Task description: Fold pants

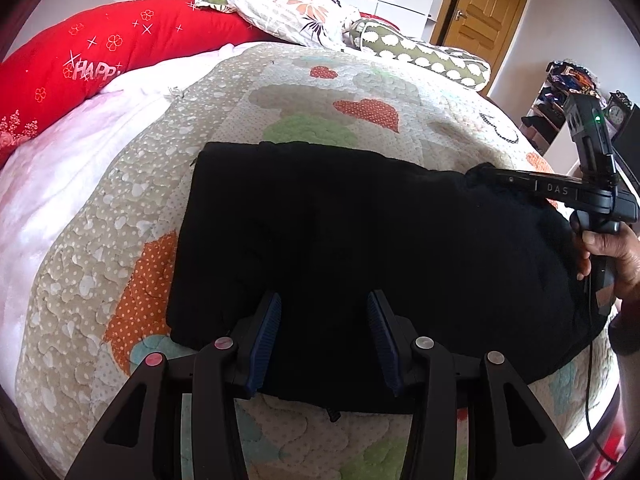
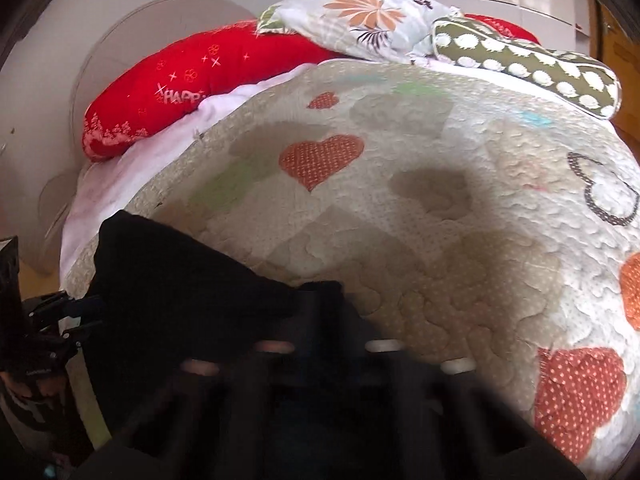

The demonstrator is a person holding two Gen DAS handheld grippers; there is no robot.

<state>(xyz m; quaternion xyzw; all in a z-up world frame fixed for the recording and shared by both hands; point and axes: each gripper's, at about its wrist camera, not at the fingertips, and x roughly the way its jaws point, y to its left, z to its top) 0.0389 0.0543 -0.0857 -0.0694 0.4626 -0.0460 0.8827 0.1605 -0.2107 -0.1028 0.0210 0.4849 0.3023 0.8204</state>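
The black pants (image 1: pixel 360 248) lie folded in a wide dark block on the quilted bed. My left gripper (image 1: pixel 324 312) is open, its blue pads (image 1: pixel 266 332) apart over the near edge of the pants, holding nothing. My right gripper (image 1: pixel 480 172) reaches in from the right in the left wrist view, its fingers closed on the far right corner of the pants. In the right wrist view the pants (image 2: pixel 168 280) rise in a lifted fold up to my right gripper (image 2: pixel 324 292), whose fingers are blurred and dark against the cloth.
The heart-patterned quilt (image 1: pixel 320 92) covers the bed. A red pillow (image 1: pixel 120 48), a floral pillow (image 1: pixel 288 4) and a green dotted bolster (image 1: pixel 424 56) lie at the head. A wooden door (image 1: pixel 484 12) and a shelf (image 1: pixel 560 92) stand to the right.
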